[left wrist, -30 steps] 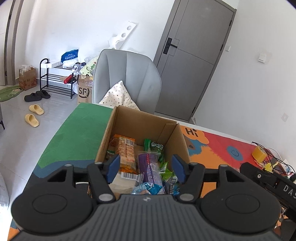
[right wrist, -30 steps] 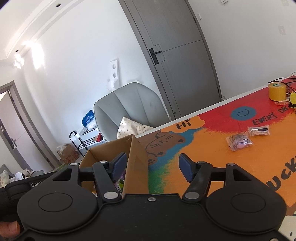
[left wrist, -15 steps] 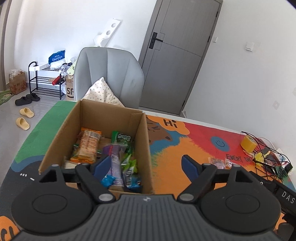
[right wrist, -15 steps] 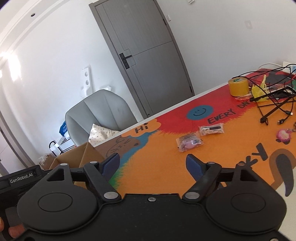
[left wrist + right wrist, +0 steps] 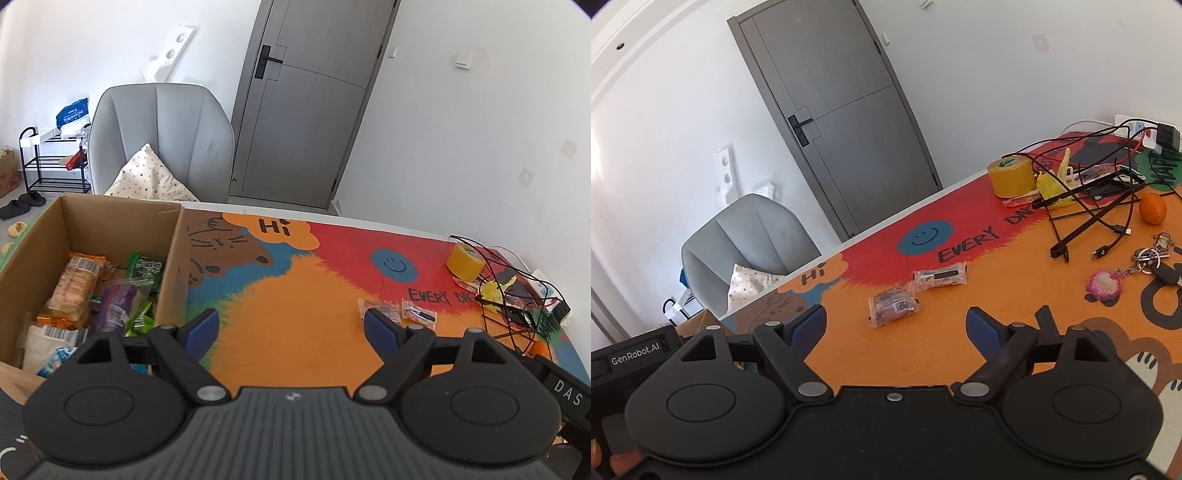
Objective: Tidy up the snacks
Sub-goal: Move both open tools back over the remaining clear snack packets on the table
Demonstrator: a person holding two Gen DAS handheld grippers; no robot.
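Colourful table mat now fills view, cardboard box shifted left, both hand-held grippers spread

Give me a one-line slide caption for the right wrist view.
Open right gripper over the colorful mat, facing two clear-wrapped snack packets.

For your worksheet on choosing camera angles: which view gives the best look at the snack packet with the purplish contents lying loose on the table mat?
The right wrist view: the purplish snack packet lies whole and unobstructed ahead of the open right gripper. In the left wrist view, the same packet is partly hidden behind a fingertip of the open left gripper.
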